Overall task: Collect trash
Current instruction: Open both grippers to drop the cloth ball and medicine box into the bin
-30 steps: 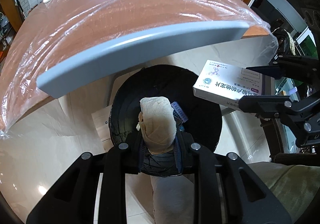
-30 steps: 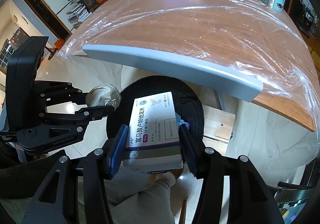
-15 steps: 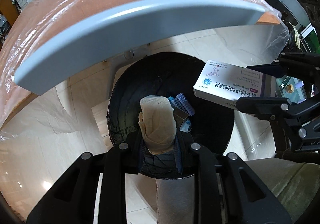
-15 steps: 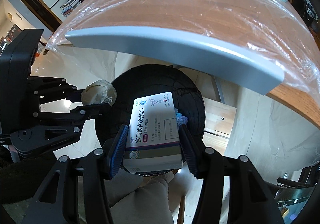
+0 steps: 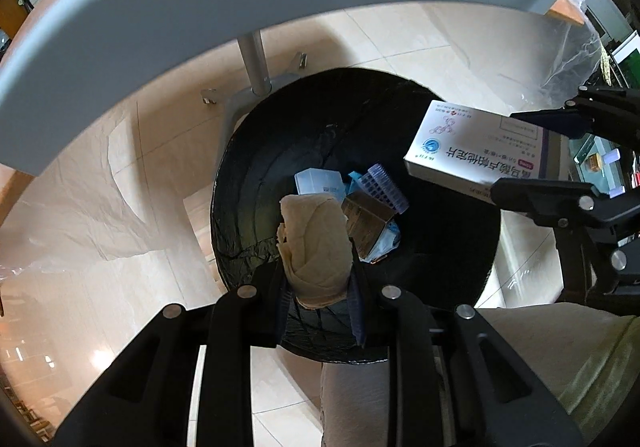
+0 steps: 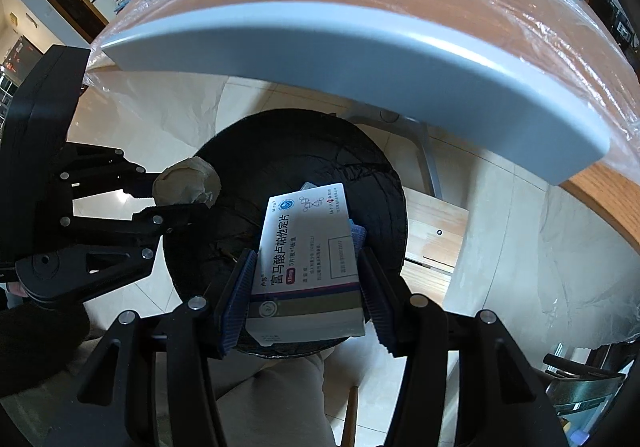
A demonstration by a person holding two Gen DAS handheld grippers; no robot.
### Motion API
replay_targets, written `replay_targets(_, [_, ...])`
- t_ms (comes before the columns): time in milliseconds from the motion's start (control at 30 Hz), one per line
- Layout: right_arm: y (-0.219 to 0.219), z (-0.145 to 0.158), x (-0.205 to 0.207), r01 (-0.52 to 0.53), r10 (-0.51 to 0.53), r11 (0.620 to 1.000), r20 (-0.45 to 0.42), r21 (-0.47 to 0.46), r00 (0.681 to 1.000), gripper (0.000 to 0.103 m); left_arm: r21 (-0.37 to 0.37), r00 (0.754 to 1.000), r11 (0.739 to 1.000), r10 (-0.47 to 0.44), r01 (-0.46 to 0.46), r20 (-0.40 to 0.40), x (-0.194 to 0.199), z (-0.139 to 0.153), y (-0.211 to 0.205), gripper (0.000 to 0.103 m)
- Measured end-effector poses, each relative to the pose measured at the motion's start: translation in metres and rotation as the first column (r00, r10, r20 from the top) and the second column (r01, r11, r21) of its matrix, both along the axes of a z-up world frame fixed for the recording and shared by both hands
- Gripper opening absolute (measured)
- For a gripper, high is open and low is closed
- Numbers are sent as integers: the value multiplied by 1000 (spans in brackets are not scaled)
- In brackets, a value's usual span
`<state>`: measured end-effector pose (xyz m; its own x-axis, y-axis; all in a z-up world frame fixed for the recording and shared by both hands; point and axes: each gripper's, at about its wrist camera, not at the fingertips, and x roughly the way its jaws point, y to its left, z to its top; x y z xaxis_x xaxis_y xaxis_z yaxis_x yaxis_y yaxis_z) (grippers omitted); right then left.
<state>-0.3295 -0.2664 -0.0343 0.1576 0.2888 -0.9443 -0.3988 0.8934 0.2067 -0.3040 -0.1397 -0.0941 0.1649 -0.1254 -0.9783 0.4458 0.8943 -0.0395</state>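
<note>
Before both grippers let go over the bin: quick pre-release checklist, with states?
1. Left gripper clamped on the paper wad: ok.
2. Right gripper clamped on the medicine box: ok.
3. Wad over the mouth of the black-lined bin: ok.
4. Box over the bin mouth: ok in the right wrist view; in the left wrist view it sits near the rim.
5. Room in the bin: ok, only a few items at the bottom.
6. Grippers apart from each other: ok.

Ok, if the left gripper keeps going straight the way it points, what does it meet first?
Probably the trash already in the black bin: the left gripper, shut on the paper wad, aims into its mouth. Depth is unclear.
</note>
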Motion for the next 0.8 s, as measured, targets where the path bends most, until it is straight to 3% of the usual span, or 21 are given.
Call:
replay_targets(733, [-3, -24, 7, 10, -12, 999, -44, -44, 999, 52, 52, 999, 997, -48, 49, -14, 7, -14, -7, 26])
replay_targets(767, [-2, -23, 7, 10, -12, 999, -43, -44, 999, 52, 48, 999, 998, -48, 48, -6, 7, -13, -7, 27])
replay_targets(800, [-1, -22, 6, 9, -11, 999, -36, -46, 999, 53, 46, 999, 998, -47, 47, 4, 8, -11, -7, 37])
